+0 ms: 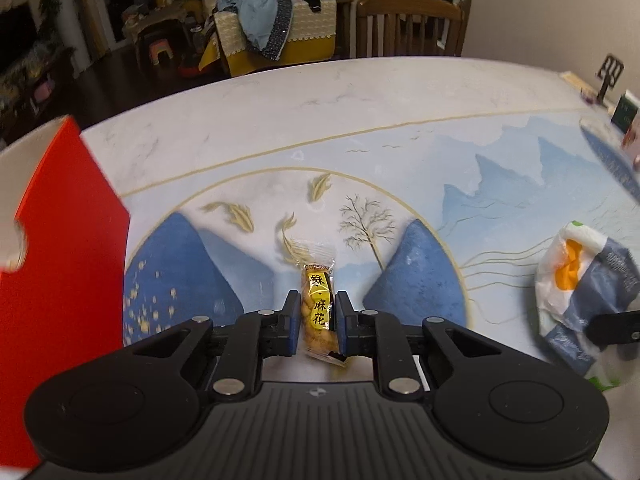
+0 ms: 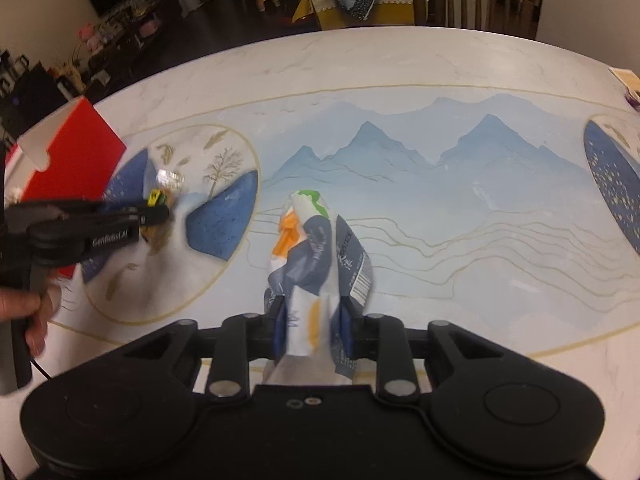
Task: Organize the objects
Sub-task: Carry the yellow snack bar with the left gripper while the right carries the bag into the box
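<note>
A small clear snack packet with a yellow label (image 1: 318, 304) lies on the painted table (image 1: 360, 120), and my left gripper (image 1: 318, 312) is shut on it, pads pressing both its sides. A crumpled white, navy and orange bag (image 2: 316, 256) lies mid-table; my right gripper (image 2: 312, 330) is shut on its near end. The same bag (image 1: 580, 292) shows at the right of the left wrist view, with a black finger (image 1: 612, 324) of the right gripper on it. In the right wrist view the left gripper (image 2: 154, 214) appears blurred at far left, over the small packet (image 2: 158, 200).
A red open-topped box (image 1: 60, 280) with white inner walls stands at the table's left edge, close beside the left gripper; the box (image 2: 72, 152) also shows in the right wrist view. A wooden chair (image 1: 408, 26) stands behind the table. Small items (image 1: 612, 92) sit at the far right edge.
</note>
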Demonstrator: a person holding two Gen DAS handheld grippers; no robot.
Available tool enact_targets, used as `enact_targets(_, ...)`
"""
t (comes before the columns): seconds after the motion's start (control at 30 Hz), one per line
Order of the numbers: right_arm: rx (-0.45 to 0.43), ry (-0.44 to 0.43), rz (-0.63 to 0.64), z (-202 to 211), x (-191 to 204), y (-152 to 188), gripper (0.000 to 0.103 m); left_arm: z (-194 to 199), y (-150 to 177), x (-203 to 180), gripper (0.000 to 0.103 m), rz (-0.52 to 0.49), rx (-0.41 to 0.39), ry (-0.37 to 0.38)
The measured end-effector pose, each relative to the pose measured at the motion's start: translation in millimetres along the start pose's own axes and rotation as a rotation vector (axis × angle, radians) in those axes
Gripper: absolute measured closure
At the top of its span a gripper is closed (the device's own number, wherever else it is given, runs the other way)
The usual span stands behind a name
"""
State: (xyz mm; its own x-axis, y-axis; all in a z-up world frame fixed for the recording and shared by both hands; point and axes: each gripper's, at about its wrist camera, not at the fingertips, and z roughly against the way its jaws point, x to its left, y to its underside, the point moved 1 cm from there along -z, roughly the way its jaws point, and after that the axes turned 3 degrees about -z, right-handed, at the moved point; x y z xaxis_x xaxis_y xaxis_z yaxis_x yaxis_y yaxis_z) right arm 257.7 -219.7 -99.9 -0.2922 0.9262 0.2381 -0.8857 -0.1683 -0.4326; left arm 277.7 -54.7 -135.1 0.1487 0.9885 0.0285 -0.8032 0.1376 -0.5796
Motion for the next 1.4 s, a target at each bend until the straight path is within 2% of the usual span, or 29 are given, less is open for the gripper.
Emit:
enact_targets(0.33, -0.053, -0.050, -0.032, 41.7, 20.5, 13.2, 0.079, 62.5, 23.6, 1.6, 0.086, 0.080, -0.032, 0.102)
enact_targets(0.6, -0.092, -0.086, -0.002, 68.3, 62.4, 18.7, 0.079, 113.7, 35.9, 21.8, 0.086, 0.116, -0.084, 0.142)
enact_targets(0.9, -0.119, -0.123, 0.089, 74.8, 134.5, 6.3, 0.079, 157.3, 49.4, 68.0, 0.086, 0.131, -0.121, 0.126)
enact_targets(1.4, -0.133, -0.176, 0.244, 51.4, 273.8, -22.2, 0.079, 194.0, 74.9, 191.9, 0.086, 0.201, -0.154, 0.037)
